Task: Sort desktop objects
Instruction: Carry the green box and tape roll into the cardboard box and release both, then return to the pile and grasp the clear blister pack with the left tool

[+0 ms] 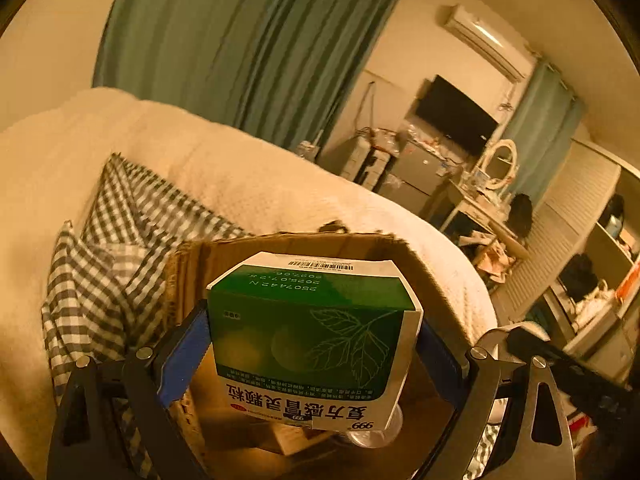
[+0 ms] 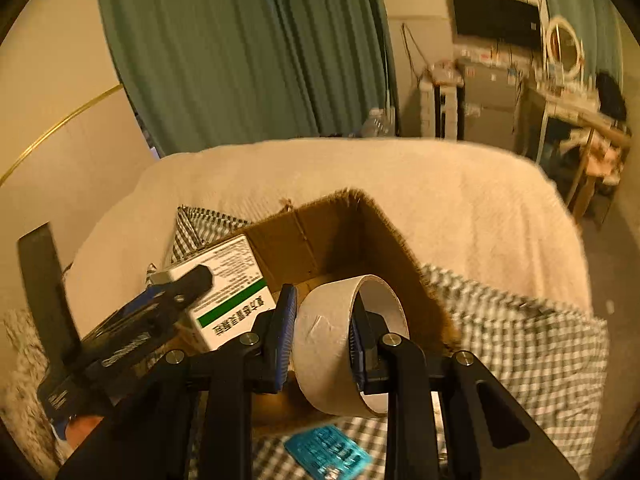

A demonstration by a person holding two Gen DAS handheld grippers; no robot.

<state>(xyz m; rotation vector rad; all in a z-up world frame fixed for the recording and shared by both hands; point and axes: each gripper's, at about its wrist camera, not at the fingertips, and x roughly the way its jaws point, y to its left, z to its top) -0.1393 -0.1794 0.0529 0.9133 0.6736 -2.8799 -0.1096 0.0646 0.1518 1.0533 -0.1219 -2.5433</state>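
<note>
My left gripper point(image 1: 314, 344) is shut on a green and white medicine box point(image 1: 312, 340), held just above the open cardboard box point(image 1: 360, 246). In the right wrist view the same medicine box point(image 2: 230, 292) shows at the left, gripped by the left gripper point(image 2: 160, 312). My right gripper point(image 2: 322, 338) is shut on the wall of a roll of tape point(image 2: 344, 344), one finger outside and one inside the ring, over the cardboard box point(image 2: 320, 236). A clear plastic item point(image 1: 374, 434) lies inside the box below the medicine box.
The cardboard box rests on a checked cloth point(image 2: 520, 344) over a cream blanket point(image 2: 440, 192). A blue blister pack point(image 2: 328, 456) lies on the cloth near the front. Green curtains point(image 2: 240, 52) hang behind; a cluttered desk with a mirror point(image 2: 564, 48) stands at right.
</note>
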